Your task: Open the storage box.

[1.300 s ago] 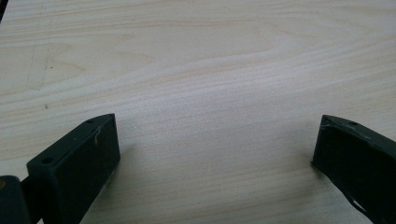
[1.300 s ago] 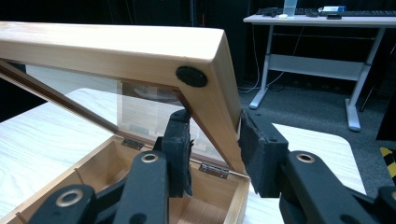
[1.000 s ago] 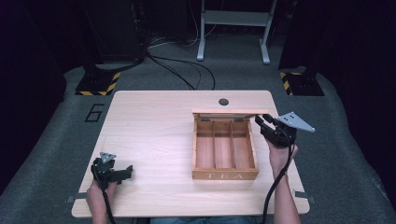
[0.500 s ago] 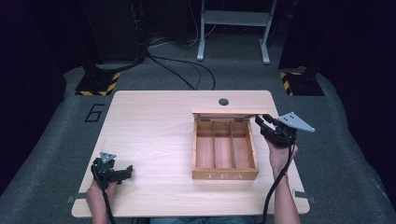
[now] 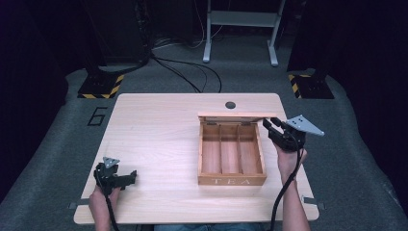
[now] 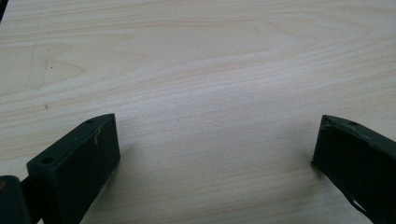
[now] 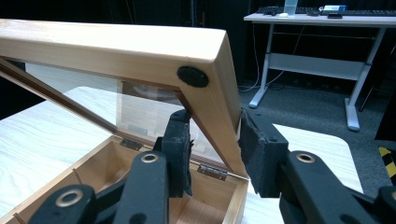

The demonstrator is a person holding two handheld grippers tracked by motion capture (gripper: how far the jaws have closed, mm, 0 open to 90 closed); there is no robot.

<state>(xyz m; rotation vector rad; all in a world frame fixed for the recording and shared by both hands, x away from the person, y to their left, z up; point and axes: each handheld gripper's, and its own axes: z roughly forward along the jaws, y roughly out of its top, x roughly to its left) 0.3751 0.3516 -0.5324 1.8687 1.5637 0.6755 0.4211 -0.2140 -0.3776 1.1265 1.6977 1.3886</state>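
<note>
A wooden tea box (image 5: 232,180) with three bare compartments stands right of the table's middle. Its glass-paned lid (image 5: 233,115) is raised at the far side. My right gripper (image 5: 269,126) is at the lid's right end. In the right gripper view the lid's wooden frame (image 7: 116,51) slants up between the jaws, and my right gripper (image 7: 215,144) is shut on its side rail above the box wall (image 7: 219,191). My left gripper (image 5: 132,175) rests at the front left of the table. In the left gripper view, my left gripper (image 6: 215,154) is open over bare wood.
A dark round grommet (image 5: 230,105) sits in the light wooden table (image 5: 159,130) just behind the box. Beyond the table are floor cables (image 5: 192,77), a yellow-and-black striped stand base (image 5: 101,86) and a white desk frame (image 5: 240,29).
</note>
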